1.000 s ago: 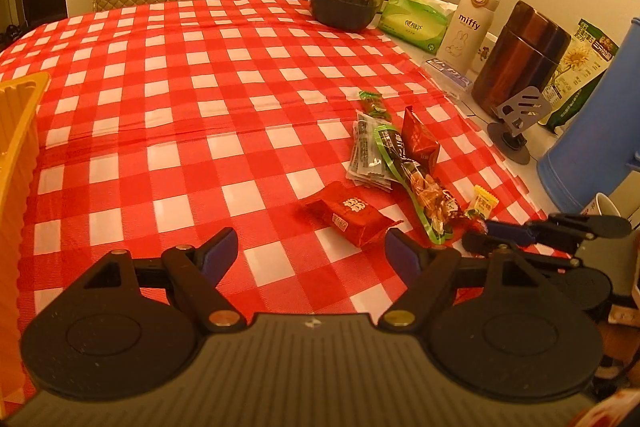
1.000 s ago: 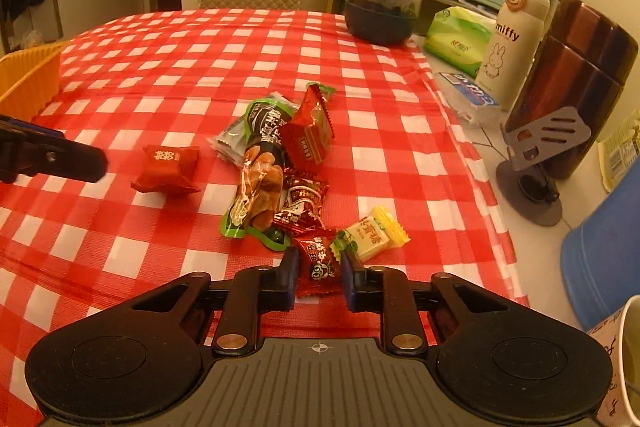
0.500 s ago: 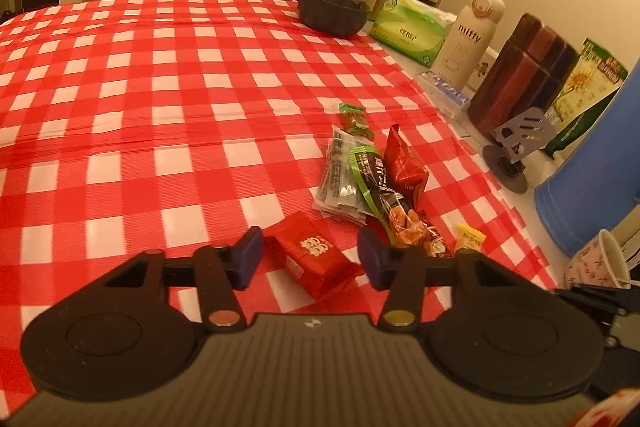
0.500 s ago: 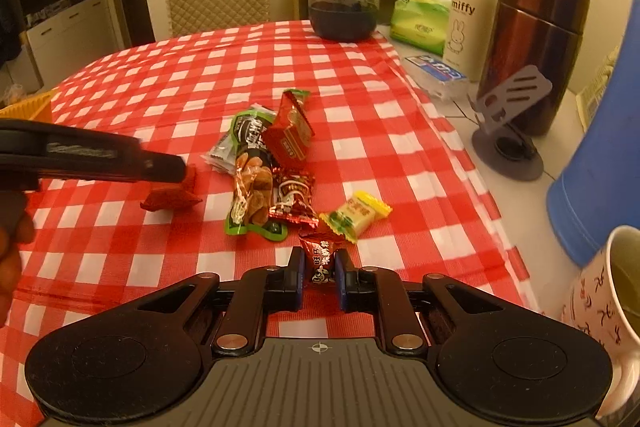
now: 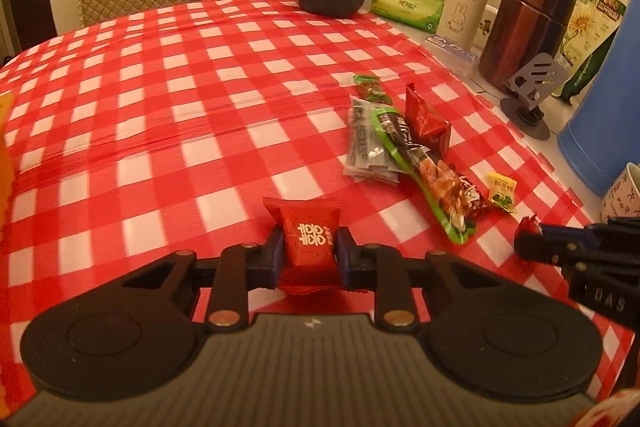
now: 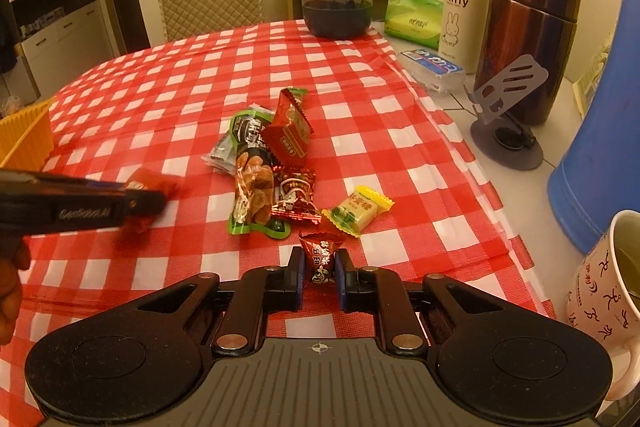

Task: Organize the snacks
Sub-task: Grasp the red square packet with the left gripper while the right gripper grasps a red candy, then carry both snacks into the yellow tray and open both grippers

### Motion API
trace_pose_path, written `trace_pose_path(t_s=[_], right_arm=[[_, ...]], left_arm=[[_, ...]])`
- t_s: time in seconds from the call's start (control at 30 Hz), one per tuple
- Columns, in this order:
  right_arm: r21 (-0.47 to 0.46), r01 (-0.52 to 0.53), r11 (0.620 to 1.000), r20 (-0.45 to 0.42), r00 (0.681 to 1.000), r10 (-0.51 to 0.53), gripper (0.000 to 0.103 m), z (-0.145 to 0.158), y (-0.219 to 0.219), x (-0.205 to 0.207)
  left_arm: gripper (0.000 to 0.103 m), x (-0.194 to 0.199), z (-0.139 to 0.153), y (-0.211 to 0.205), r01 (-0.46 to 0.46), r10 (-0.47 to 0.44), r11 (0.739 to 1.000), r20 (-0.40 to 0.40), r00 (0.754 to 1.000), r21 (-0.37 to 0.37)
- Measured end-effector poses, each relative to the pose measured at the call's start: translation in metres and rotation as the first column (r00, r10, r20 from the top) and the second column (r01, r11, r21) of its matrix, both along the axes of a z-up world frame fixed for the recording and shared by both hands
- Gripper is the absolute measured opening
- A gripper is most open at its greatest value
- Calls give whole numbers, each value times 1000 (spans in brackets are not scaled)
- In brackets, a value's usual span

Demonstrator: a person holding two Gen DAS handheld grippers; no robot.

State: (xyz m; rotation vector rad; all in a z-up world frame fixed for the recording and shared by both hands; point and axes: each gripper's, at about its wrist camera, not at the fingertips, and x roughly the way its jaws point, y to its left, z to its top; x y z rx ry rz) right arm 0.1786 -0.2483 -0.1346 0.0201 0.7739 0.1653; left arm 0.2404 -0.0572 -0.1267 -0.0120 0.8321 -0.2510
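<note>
Red snack packet (image 5: 307, 242) sits pinched within left tool (image 5: 307, 255).

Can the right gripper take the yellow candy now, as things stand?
Probably not yet: the right gripper is shut on a small red candy. The yellow candy lies uncovered on the tablecloth just beyond it, so the way itself looks free.

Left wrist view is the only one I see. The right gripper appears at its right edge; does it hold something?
Observer: Yes, the right gripper is shut on a small red-brown candy.
Operator: Where is the basket? I see only an orange sliver.
Observer: A yellow basket stands at the far left of the checked cloth.
Operator: Is the mug empty?
Observer: No, the mug holds a greenish drink.
</note>
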Motion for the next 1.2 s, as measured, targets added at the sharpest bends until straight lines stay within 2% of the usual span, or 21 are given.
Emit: trace_pose_path(t_s=[0.2, 0.57, 0.9, 1.2], right_arm=[[36, 6, 999, 13, 1000, -7, 16, 16, 3, -5], [84, -41, 996, 86, 996, 34, 16, 76, 30, -27], [116, -143, 983, 142, 982, 126, 16, 119, 81, -60], [121, -284, 951, 136, 954, 267, 16, 123, 149, -79]], left_arm=[[24, -24, 21, 14, -16, 16, 1000, 14, 1000, -3], [24, -75, 81, 41, -59, 61, 998, 76, 995, -29], [24, -125, 120, 87, -131, 133, 991, 122, 983, -25], [24, -162, 135, 146, -228, 229, 973, 132, 965, -18]])
